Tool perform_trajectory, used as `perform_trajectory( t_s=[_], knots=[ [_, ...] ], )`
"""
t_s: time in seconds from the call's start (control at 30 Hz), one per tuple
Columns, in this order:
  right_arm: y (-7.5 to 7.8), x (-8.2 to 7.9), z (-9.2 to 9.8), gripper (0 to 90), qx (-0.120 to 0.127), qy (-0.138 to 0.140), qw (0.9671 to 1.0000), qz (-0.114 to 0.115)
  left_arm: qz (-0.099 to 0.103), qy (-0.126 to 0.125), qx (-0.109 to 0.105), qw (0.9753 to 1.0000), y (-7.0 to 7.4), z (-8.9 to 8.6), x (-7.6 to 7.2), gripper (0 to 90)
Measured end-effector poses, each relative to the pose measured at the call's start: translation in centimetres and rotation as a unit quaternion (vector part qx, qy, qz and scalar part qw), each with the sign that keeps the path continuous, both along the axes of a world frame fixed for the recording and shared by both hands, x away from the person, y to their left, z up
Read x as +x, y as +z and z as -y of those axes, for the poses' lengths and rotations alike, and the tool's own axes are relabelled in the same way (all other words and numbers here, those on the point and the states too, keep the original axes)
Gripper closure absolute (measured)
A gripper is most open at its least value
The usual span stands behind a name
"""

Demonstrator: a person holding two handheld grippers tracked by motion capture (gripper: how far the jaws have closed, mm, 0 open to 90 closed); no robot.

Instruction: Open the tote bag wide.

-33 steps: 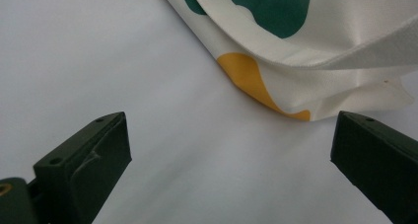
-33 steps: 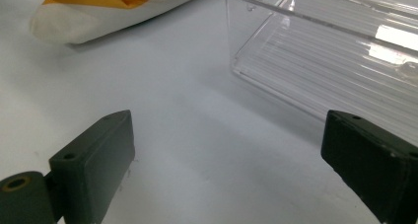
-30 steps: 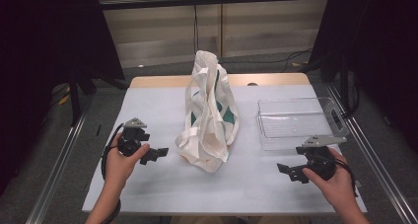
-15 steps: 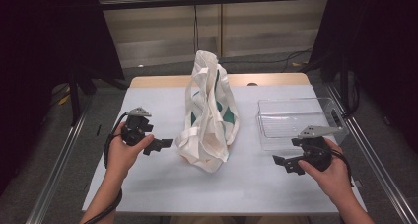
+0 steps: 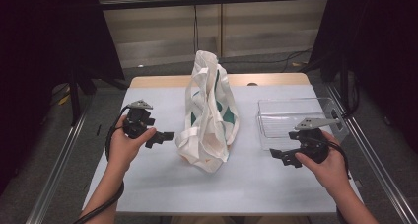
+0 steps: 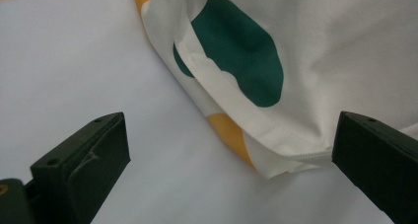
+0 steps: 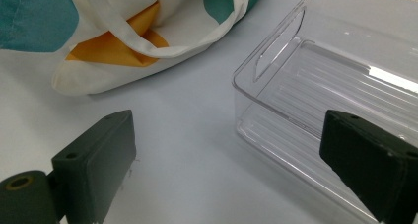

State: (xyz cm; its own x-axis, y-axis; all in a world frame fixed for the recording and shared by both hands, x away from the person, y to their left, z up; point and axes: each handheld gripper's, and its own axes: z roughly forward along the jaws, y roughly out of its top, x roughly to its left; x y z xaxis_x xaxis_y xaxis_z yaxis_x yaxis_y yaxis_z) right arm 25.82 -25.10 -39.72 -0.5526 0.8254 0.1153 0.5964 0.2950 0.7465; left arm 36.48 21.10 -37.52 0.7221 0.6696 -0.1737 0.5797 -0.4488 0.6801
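Left tool [image 6: 231, 150] spread near bag [image 6: 315, 61] – yellow corner visible; right tool [image 7: 226, 160] spread beside clear tray [image 7: 315, 86].

You find no readable text, label, brand or number here: the cloth bag [image 5: 209, 118] carries only green and orange blotches, and the clear tray [image 5: 291, 120] bears no markings.

The bag [image 5: 209, 118] is soft, matt cloth. The tray [image 5: 291, 116] is clear, glossy plastic. The bench [image 5: 256, 179] looks smooth and matt.
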Motion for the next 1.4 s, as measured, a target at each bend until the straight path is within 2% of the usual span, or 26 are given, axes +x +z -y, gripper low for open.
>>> perform_trajectory(
  t_s=[0.27,0.3,0.47,0.6,0.67,0.7,0.73,0.83,0.87,0.9,1.13,1.17,1.2,1.4],
  knots=[
    [0.5,0.6,-0.5,7.0,-0.005,0.002,1.0000,0.001,0.004,-0.001,0.001,1.0000,0.6,0.6,0.5,0.9],
    [0.6,0.9,-0.8,7.0,-0.004,0.005,1.0000,0.002,0.006,-0.004,0.008,0.9999,0.8,0.6,0.8,0.9],
    [1.1,1.5,-1.2,6.9,-0.006,0.007,1.0000,0.003,0.005,0.002,0.002,1.0000,1.0,0.9,1.0,0.9],
    [1.4,2.0,-1.5,6.9,-0.009,0.008,0.9999,0.001,0.007,-0.006,0.009,0.9999,1.5,1.3,1.4,0.9],
    [1.4,2.1,-1.6,7.0,-0.008,0.009,0.9999,0.002,0.007,-0.003,0.003,1.0000,1.5,1.4,1.5,0.9],
    [1.5,2.3,-1.8,6.9,-0.008,0.008,0.9999,0.001,0.005,-0.012,0.012,0.9998,1.7,1.4,1.7,0.9],
    [1.5,2.5,-1.9,6.9,-0.009,0.011,0.9999,0.003,0.010,-0.007,0.012,0.9999,1.8,1.6,1.7,0.9],
    [1.7,2.8,-2.2,7.0,-0.010,0.011,0.9999,-0.001,0.005,-0.009,0.006,0.9999,1.9,1.7,1.9,0.9],
    [1.7,2.9,-2.3,7.0,-0.011,0.013,0.9999,0.000,0.006,-0.011,0.012,0.9998,2.1,1.7,2.0,0.9],
    [1.8,3.0,-2.4,7.0,-0.009,0.014,0.9999,0.000,0.006,-0.008,0.007,0.9999,2.1,1.8,2.1,0.9],
    [1.9,3.8,-3.0,7.0,-0.012,0.017,0.9998,-0.004,0.005,-0.005,0.009,0.9999,2.3,1.7,2.4,0.9],
    [1.9,4.1,-3.2,7.0,-0.019,0.019,0.9996,-0.005,0.006,-0.002,0.006,1.0000,2.4,1.7,2.5,0.9],
    [2.0,4.2,-3.2,6.9,-0.019,0.017,0.9996,-0.006,0.004,-0.013,0.014,0.9998,2.6,1.6,2.6,0.9],
    [2.3,4.9,-3.5,6.9,-0.019,0.017,0.9997,-0.005,0.010,-0.005,0.013,0.9999,2.9,1.9,2.8,0.9]
  ],
)
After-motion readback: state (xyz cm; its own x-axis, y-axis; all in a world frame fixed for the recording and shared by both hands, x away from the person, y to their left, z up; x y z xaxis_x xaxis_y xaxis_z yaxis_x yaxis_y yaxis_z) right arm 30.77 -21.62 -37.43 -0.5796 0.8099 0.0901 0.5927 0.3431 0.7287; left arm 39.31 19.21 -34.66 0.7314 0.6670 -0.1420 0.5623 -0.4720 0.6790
